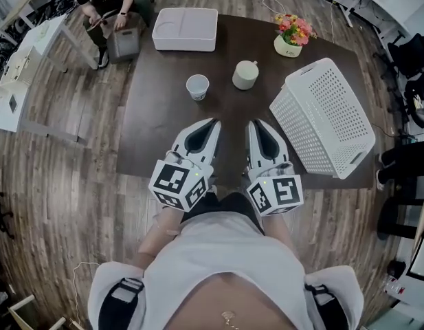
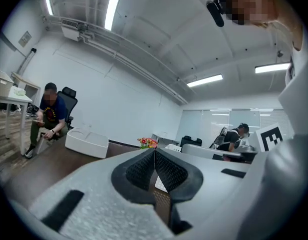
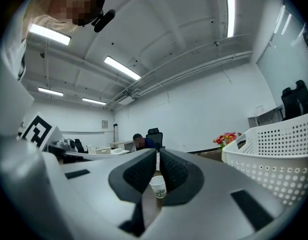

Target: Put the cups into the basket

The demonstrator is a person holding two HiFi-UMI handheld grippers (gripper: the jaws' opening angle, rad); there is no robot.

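Note:
A white paper cup (image 1: pixel 197 86) and a cream mug (image 1: pixel 245 74) stand upright on the dark table (image 1: pixel 163 115), both past my grippers. The white perforated basket (image 1: pixel 323 117) sits at the table's right side. My left gripper (image 1: pixel 214 123) and right gripper (image 1: pixel 255 124) lie side by side over the near table edge, pointing level toward the cups. Both are shut with nothing between the pads. In the right gripper view the paper cup (image 3: pixel 157 186) shows just below the right gripper (image 3: pixel 158 152), with the basket (image 3: pixel 278 154) to its right. The left gripper (image 2: pixel 154 150) has its tips touching.
A white lidded bin (image 1: pixel 185 29) sits at the table's far edge, and a flower pot (image 1: pixel 292 36) at the far right. A person (image 1: pixel 105 2) sits beyond the far left corner. White desks (image 1: pixel 19 67) stand left, and dark chairs (image 1: pixel 411 53) right.

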